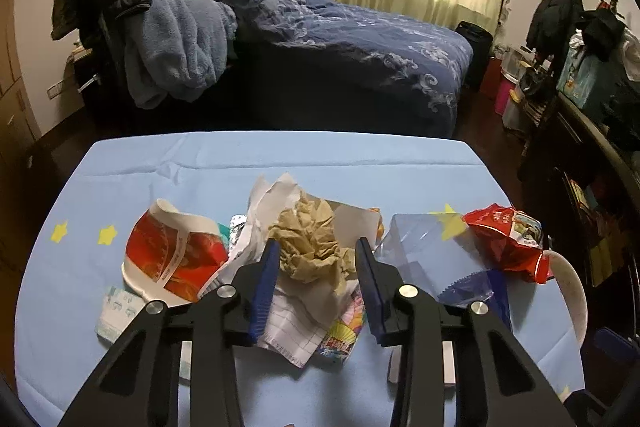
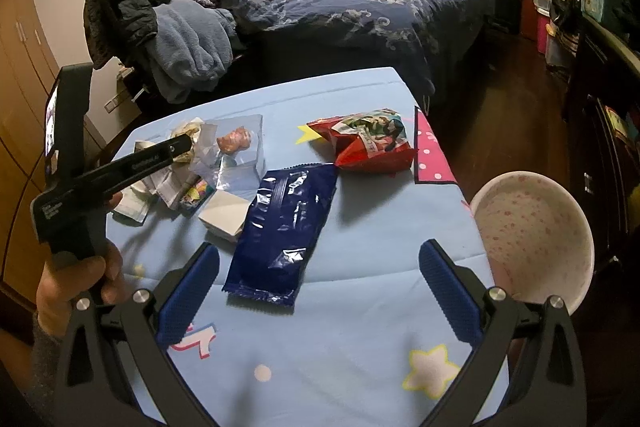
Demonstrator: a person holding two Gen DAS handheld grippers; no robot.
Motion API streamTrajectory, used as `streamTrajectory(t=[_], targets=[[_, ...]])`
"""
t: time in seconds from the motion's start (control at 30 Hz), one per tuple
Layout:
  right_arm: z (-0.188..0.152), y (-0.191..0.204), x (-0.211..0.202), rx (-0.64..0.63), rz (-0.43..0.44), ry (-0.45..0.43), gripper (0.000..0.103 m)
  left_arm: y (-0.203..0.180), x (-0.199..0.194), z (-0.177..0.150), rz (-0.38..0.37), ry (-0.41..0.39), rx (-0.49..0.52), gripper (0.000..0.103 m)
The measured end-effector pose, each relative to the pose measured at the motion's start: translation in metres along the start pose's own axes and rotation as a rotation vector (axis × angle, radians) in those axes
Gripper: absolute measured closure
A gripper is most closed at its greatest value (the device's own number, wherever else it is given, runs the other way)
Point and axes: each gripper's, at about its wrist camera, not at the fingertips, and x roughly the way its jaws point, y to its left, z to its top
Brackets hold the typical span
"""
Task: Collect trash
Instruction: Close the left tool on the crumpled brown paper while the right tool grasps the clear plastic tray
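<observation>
Left gripper [image 1: 316,247] jaws spread, straddling crumpled brown paper [image 1: 310,241] atop the litter heap; contact not clear. Right gripper [image 2: 320,267] wide apart, empty, above blue-clothed table [image 2: 340,347]. Just ahead: dark blue foil packet [image 2: 282,223], flat. Beyond it, red snack bag [image 2: 366,141] near far edge. White bin [image 2: 536,239] off table's right side. Bed [image 2: 360,7] behind.
</observation>
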Motion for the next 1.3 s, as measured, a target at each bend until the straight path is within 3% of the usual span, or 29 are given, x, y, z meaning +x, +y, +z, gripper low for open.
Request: streamTrajectory(t=[0.33,0.37,0.4,0.73,0.93,1.3], targets=[[0.002,-0.003,0.002,0.001,-0.003,-0.011,0.003,-0.001,0.016,0.000,0.003,0.028,0.003,0.066],[0.003,-0.003,0.003,-0.001,-0.002,-0.011,0.003,-0.001,0.016,-0.001,0.001,0.025,-0.001,0.071],[0.004,-0.003,0.003,-0.003,0.000,-0.013,0.003,0.000,0.016,-0.001,0.004,0.023,-0.005,0.088],[0.038,0.029,0.026,-0.071,0.041,-0.038,0.003,0.017,-0.014,0.002,-0.002,-0.064,-0.059,0.091],[0.061,0.062,0.075,-0.118,0.062,0.027,0.003,0.030,-0.045,0.003,0.021,-0.140,-0.069,0.090],[0.071,0.080,0.126,-0.101,-0.006,0.091,0.003,0.054,-0.051,-0.005,-0.005,-0.130,-0.111,0.090]])
